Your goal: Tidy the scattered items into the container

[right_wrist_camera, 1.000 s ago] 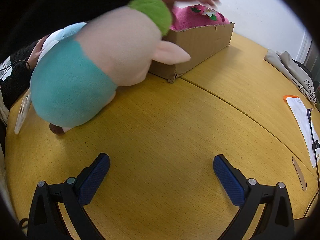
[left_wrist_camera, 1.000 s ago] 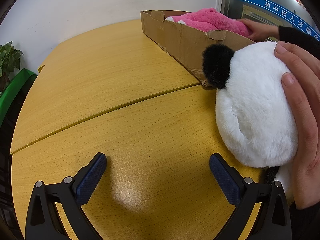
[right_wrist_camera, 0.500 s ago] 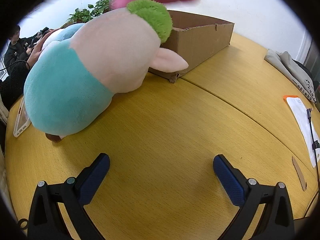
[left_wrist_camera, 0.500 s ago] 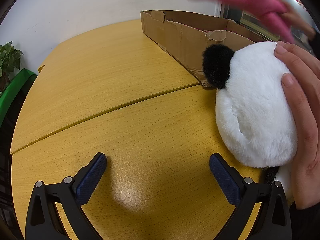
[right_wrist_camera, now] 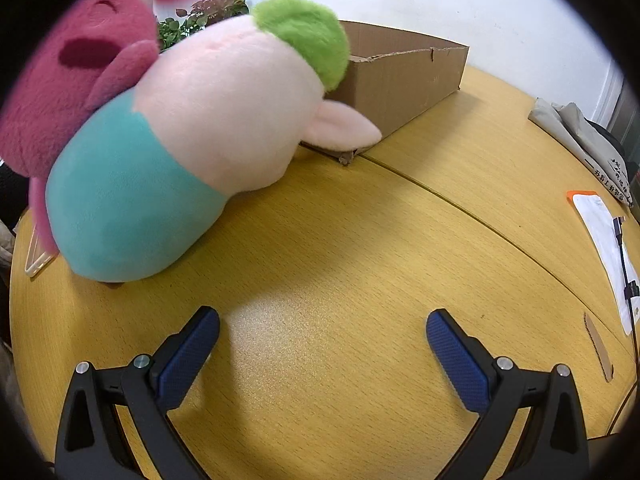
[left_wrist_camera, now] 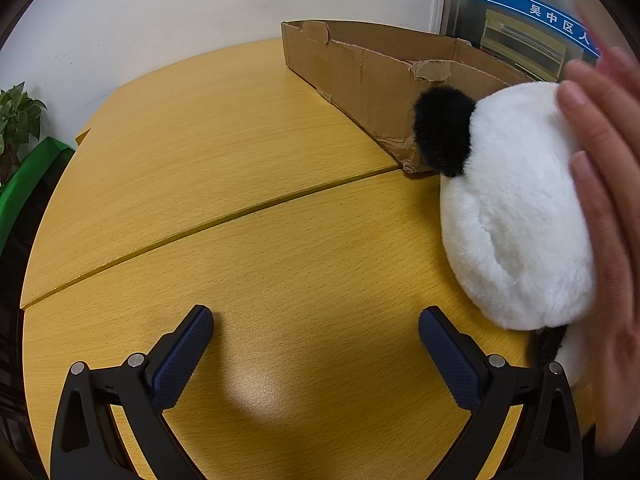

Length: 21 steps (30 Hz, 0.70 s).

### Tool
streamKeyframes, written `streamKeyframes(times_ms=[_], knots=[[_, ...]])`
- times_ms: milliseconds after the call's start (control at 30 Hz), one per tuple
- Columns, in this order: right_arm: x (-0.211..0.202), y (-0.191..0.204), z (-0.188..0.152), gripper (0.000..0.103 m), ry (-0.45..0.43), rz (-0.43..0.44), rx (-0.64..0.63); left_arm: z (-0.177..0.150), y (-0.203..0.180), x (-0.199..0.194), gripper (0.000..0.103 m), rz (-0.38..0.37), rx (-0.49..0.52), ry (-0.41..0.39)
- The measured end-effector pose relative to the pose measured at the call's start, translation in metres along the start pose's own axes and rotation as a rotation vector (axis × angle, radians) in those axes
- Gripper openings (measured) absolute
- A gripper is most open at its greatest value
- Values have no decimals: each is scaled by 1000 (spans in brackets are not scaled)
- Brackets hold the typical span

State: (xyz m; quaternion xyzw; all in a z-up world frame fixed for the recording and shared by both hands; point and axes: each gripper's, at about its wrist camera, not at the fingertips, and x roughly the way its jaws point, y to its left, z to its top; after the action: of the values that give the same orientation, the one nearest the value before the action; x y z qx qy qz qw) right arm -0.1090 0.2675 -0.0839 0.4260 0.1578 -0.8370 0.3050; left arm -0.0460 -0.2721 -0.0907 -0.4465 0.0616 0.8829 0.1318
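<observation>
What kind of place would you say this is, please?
Probably an office or meeting room: a large wooden table, a glass door with a blue sign, and a potted plant by the wall.

I'm looking low and close across the tabletop [left_wrist_camera: 248,152] from both wrists, each facing the cardboard box [left_wrist_camera: 372,80] from opposite sides; both views are sharing it.
</observation>
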Motion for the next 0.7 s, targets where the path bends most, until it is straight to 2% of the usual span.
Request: streamKeyframes(times_ms=[700], knots=[[-1,0,-1,103,-1,4,-5,0,0,0,103,0,0,0]])
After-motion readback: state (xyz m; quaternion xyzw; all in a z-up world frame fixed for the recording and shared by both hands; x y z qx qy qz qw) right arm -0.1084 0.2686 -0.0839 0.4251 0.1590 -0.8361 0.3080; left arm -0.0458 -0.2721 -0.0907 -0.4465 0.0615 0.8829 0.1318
